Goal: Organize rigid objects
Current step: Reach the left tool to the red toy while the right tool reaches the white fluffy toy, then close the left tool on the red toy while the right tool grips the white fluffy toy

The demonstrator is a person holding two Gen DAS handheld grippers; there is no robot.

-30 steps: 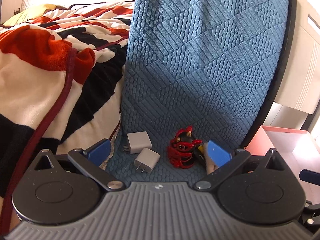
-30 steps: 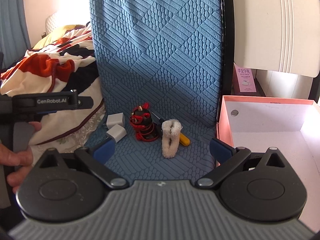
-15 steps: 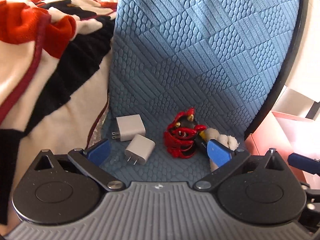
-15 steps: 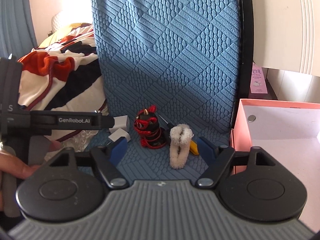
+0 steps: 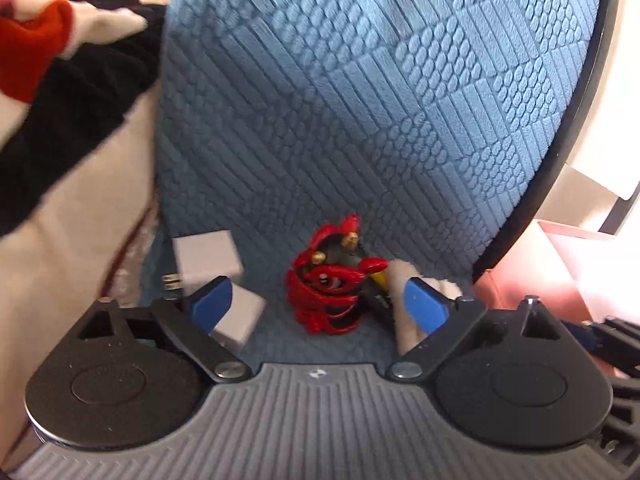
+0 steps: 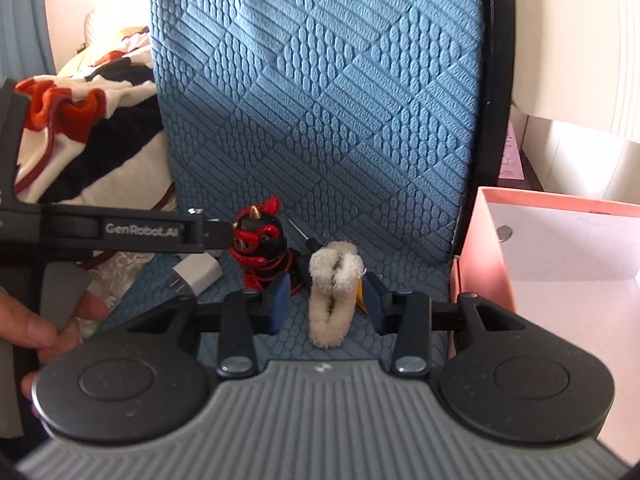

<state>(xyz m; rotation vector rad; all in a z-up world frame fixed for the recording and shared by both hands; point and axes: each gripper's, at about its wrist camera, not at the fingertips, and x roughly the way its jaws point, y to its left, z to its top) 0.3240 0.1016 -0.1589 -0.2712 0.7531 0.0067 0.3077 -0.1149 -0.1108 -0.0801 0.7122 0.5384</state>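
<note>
Both grippers gape: the right gripper (image 6: 325, 302) straddles the fluffy white clip (image 6: 333, 294) untouched, while the left gripper (image 5: 318, 305) frames the red figurine (image 5: 330, 286), holding nothing.

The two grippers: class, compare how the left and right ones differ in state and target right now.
The left gripper is spread wide around the red figurine; the right gripper has narrowed about the white fluffy clip, not yet touching. The left frames an upright toy; the right frames a soft item lying flat. Both have blue pads and hold nothing.

Left gripper (image 5: 318, 306) spread wide; right gripper (image 6: 326, 302) half-closed, empty
</note>
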